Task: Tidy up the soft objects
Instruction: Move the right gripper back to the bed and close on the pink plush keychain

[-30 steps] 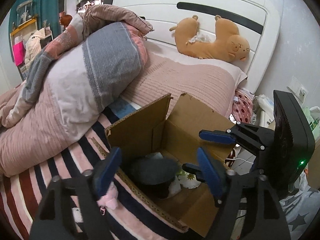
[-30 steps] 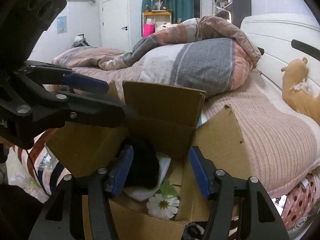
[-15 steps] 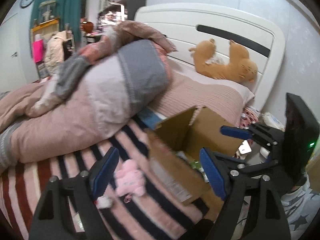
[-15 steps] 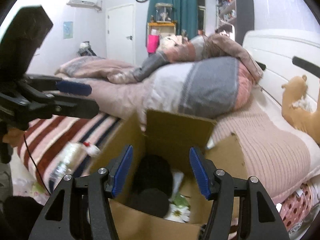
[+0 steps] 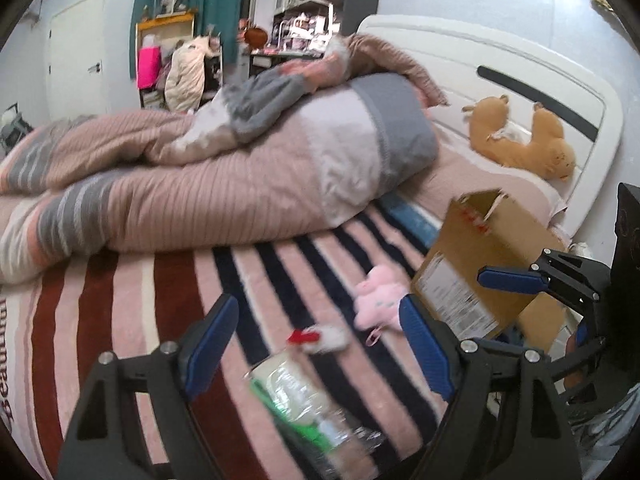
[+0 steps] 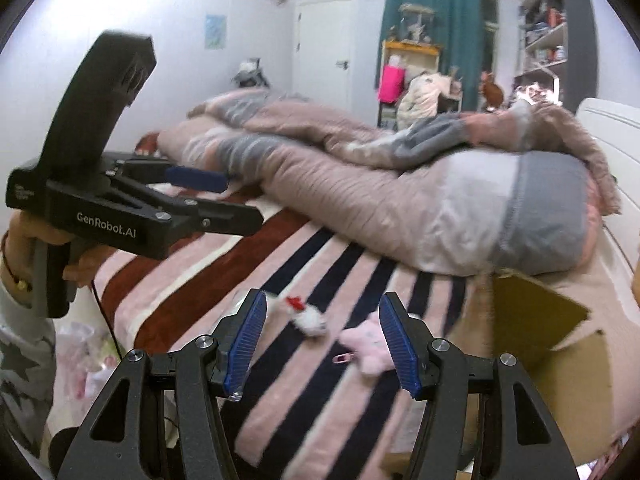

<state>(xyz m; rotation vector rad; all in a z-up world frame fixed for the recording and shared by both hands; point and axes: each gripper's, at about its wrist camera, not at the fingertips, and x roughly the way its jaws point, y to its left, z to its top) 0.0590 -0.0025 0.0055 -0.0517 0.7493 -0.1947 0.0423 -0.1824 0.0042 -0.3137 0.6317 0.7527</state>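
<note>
Fleecy and striped in pink, dark red, cream and navy, the blanket (image 5: 132, 304) covers the bed where we work. On it lies a small pink plush toy (image 5: 378, 296), fuzzy and lumpy, just beside the cardboard box (image 5: 476, 252), whose flaps stand open at the bed's edge. Near the pink toy sits a smaller white fluffy toy (image 6: 310, 318) with a red bow. A crinkly clear plastic bag (image 5: 304, 396) with a green strip lies closer to us, blurred. Behind them a thick, ribbed pink and grey quilt (image 5: 224, 184) is rolled in a long heap, and a tan plush bear (image 5: 524, 144) lies against the white headboard (image 5: 532, 76).

Our left gripper (image 5: 316, 348) tilts down over the blanket, its blue ribbed pads spread wide with nothing between them. Our right gripper (image 6: 320, 344) also slants down, jaws partly apart and empty, framing the two small toys without touching them. In the right wrist view a hand (image 6: 52, 252) grips the left tool's handle
</note>
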